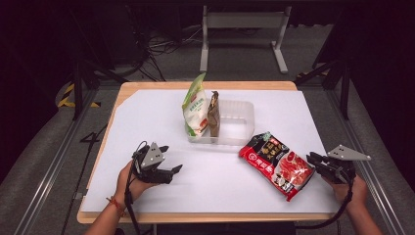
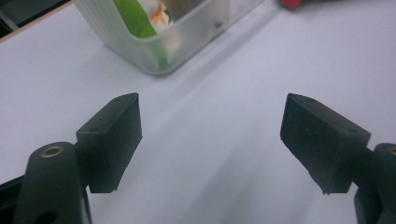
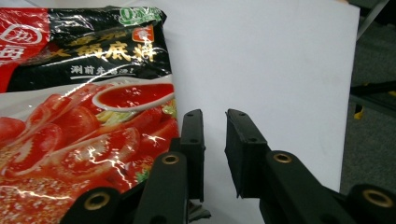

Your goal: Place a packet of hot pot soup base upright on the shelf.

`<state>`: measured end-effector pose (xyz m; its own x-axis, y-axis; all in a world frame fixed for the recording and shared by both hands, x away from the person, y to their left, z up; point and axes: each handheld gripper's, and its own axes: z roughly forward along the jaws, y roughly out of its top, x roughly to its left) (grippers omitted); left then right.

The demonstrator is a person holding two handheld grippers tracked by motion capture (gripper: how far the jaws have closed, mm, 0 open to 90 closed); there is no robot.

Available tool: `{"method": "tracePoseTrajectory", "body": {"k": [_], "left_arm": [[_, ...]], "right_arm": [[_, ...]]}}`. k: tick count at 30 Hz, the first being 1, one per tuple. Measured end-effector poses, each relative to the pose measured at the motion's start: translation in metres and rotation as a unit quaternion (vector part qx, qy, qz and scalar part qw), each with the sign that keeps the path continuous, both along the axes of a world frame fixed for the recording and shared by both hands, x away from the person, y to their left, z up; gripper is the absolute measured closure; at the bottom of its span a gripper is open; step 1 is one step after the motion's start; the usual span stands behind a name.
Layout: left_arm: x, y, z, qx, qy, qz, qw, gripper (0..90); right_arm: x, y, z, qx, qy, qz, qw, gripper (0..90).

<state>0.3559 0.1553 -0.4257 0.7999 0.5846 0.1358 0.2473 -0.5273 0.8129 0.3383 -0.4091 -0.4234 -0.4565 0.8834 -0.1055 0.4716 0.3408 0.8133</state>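
A red and black hot-pot sauce packet [image 1: 276, 164] lies flat on the white sheet at the right; its tomato print [image 3: 84, 93] is large in the right gripper view. My right gripper [image 1: 311, 159] rests at the packet's right edge. Its jaws [image 3: 214, 114] stand a narrow gap apart with nothing between them, and the packet's edge lies just beside the left jaw. My left gripper [image 1: 171, 157] hovers low over bare sheet at the front left, open wide and empty [image 2: 212, 99].
A clear plastic bin [image 1: 240, 105] stands mid-table, its corner [image 2: 140, 46] ahead of the left gripper. A green-and-white bag [image 1: 195, 105] and a brown packet [image 1: 214, 115] stand upright in its left end. The white sheet [image 1: 161, 117] covers the wooden table.
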Motion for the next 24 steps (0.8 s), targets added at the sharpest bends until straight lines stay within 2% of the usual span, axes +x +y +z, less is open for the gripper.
{"method": "tracePoseTrajectory", "body": {"k": [4,6,10,13,14,15,24], "left_arm": [[-0.006,0.005,-0.007,-0.001,0.011,0.003,0.9999,21.4],[-0.011,0.009,-0.009,-0.010,0.015,0.007,0.9998,21.4],[-0.013,0.012,-0.007,-0.020,0.013,0.011,0.9997,21.4],[-0.012,0.012,-0.007,-0.021,0.014,0.010,0.9996,21.4],[-0.012,0.011,-0.007,-0.019,0.013,0.009,0.9997,21.4],[-0.012,0.011,-0.007,-0.019,0.013,0.009,0.9997,21.4],[-0.009,0.007,-0.008,-0.020,0.020,0.005,0.9996,21.2]], "right_arm": [[0.003,-0.002,-0.003,0.000,0.016,-0.002,0.9999,82.2],[0.005,-0.002,-0.005,-0.004,0.028,0.005,0.9996,89.1],[0.007,0.002,-0.008,-0.022,0.043,0.013,0.9988,90.0],[0.008,0.001,-0.008,-0.018,0.045,0.018,0.9987,90.0],[0.008,-0.001,-0.008,-0.002,0.052,0.036,0.9980,90.0],[0.008,-0.001,-0.008,-0.001,0.056,0.042,0.9976,90.0],[0.007,0.006,-0.007,-0.011,0.051,0.066,0.9964,90.0]]}}
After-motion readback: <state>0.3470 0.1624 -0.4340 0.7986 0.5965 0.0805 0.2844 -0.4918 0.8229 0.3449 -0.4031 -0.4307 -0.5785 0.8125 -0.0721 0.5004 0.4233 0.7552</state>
